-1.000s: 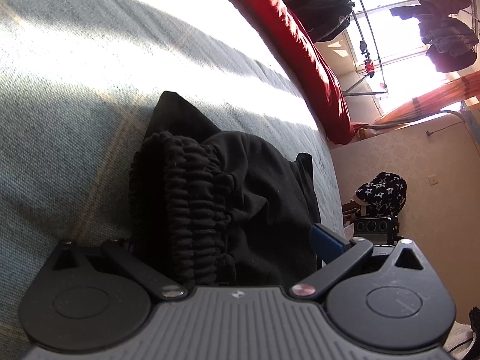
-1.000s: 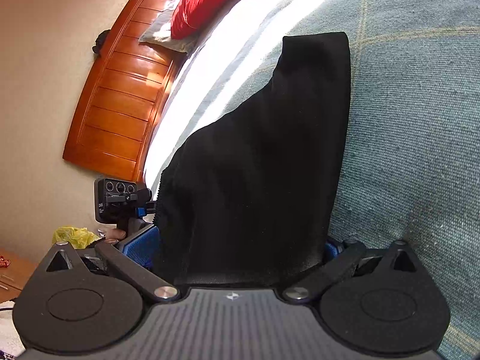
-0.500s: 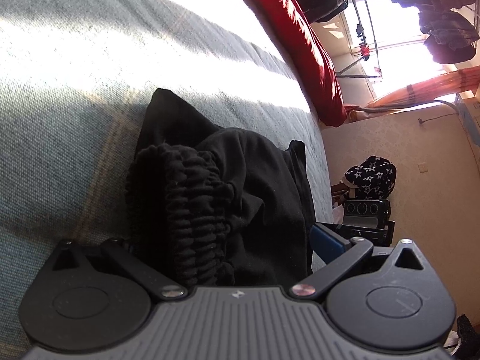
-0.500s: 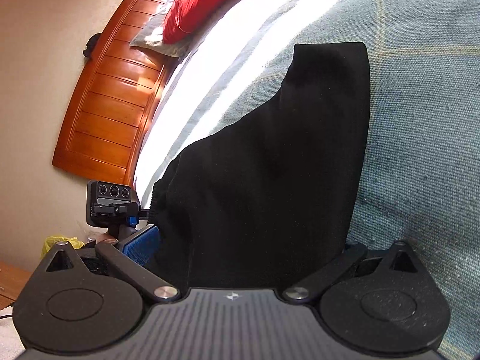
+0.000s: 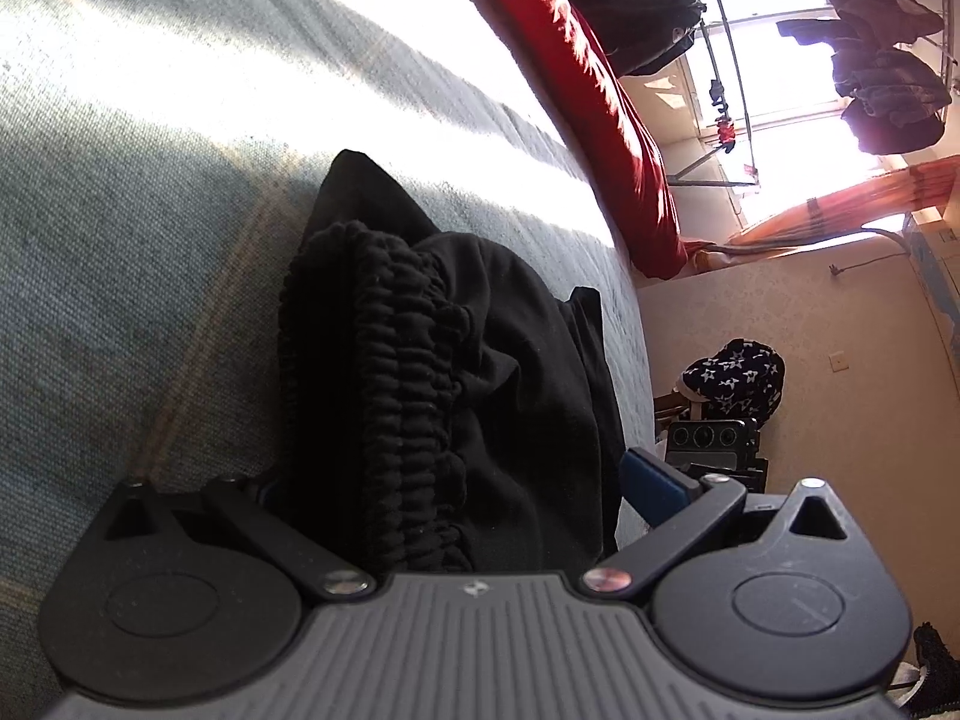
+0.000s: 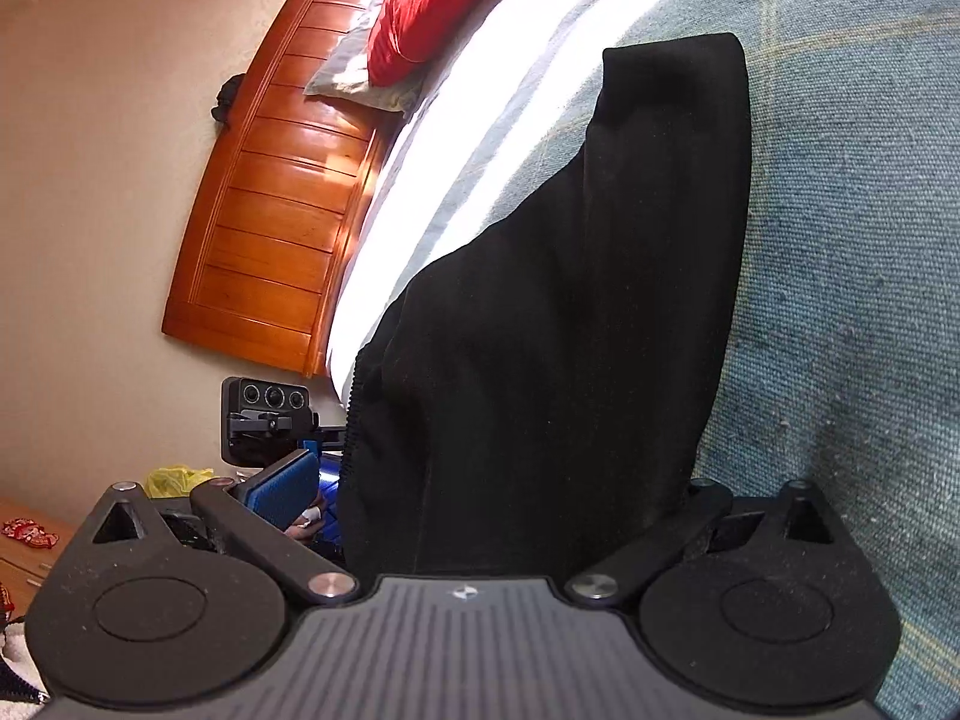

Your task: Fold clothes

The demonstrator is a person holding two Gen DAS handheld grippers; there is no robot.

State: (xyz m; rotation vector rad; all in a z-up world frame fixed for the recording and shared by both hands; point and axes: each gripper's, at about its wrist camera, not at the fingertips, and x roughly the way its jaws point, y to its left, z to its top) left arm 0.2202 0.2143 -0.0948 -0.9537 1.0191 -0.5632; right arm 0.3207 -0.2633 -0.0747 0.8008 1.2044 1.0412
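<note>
In the left wrist view the black garment (image 5: 480,396) fills the lower centre of the frame, its ribbed elastic waistband (image 5: 414,414) running straight down between the spread jaws of the left gripper (image 5: 456,498); whether they pinch it I cannot tell. In the right wrist view the same cloth (image 6: 570,360) lies across the blue-grey bed cover (image 6: 852,300), from upper right to bottom centre, between the right gripper's (image 6: 480,510) jaws, their grip hidden.

fingers (image 6: 282,489) half-hidden behind black garment (image 6: 570,330)
</note>
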